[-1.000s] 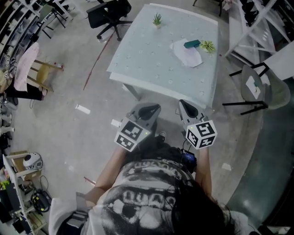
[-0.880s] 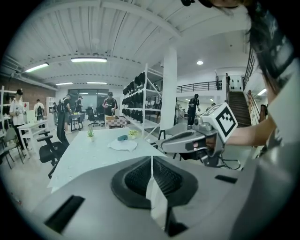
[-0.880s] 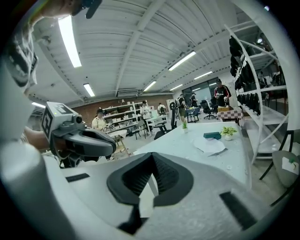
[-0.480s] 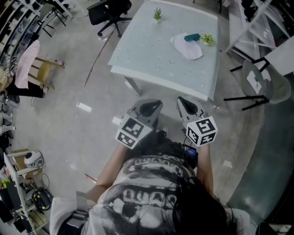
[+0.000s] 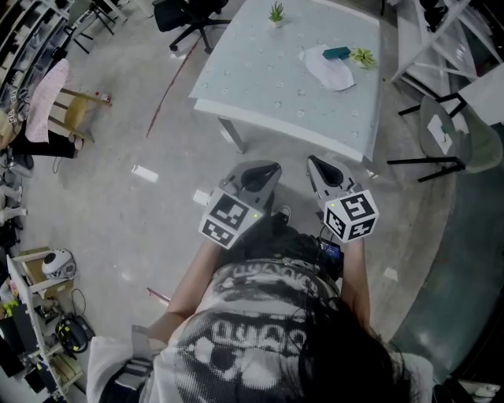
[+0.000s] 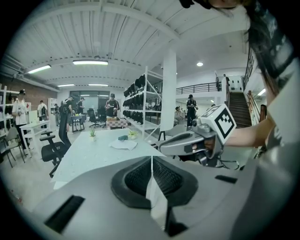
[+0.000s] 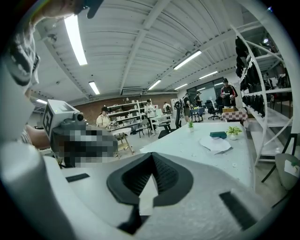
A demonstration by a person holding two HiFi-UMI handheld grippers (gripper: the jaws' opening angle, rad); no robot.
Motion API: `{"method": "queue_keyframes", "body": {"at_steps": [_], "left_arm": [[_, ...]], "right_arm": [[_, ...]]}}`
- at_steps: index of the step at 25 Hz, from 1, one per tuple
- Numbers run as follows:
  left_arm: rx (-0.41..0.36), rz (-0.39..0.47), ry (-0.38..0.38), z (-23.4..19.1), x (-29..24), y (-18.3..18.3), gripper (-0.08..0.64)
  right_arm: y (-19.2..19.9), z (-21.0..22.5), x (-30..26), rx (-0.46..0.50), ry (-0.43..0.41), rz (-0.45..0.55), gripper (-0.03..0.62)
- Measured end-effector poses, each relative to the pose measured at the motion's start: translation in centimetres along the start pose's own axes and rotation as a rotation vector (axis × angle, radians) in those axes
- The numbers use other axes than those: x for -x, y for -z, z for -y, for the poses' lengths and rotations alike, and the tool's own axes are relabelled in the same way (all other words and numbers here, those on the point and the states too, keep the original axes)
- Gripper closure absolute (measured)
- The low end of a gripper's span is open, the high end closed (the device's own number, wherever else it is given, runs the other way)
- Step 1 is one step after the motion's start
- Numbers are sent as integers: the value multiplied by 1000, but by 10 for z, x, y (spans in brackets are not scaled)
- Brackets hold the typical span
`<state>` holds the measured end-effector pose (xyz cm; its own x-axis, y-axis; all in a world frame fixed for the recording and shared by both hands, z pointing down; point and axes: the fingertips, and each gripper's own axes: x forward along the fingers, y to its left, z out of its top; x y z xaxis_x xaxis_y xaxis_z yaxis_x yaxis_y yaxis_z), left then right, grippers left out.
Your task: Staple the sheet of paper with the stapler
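A pale table (image 5: pixel 260 79) stands ahead of me in the head view. Near its far right lies a white sheet of paper (image 5: pixel 329 69), with a teal stapler (image 5: pixel 337 53) at its far edge. My left gripper (image 5: pixel 260 171) and right gripper (image 5: pixel 319 169) hang side by side in front of the table's near edge, far short of the paper. Both are shut with nothing between the pads. The left gripper view shows its jaws (image 6: pixel 151 159) meeting, with the paper (image 6: pixel 123 144) far off. The right gripper view shows its jaws (image 7: pixel 152 157) meeting too, with the paper (image 7: pixel 214 143) and stapler (image 7: pixel 218 134) distant.
A small potted plant (image 5: pixel 364 57) sits beside the stapler, another plant (image 5: pixel 276 12) at the table's far edge. A black office chair (image 5: pixel 185 12) is at the far left, a chair with pink cloth (image 5: pixel 55 102) at left, a round grey stool (image 5: pixel 441 134) at right.
Both grippers have shifted slightly up the head view, staying side by side and shut. The table also sits a little higher in the picture.
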<state>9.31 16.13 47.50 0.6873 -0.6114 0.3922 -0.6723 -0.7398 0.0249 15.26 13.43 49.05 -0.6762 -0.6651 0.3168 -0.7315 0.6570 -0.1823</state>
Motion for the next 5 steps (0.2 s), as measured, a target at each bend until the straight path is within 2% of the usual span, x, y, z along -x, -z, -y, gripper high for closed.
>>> {"method": "queue_keyframes", "body": {"at_steps": [5], "left_arm": [[5,1,3,0,3,5,552]], "right_arm": [[4,-3,-2,-1,4,-5,603]]}}
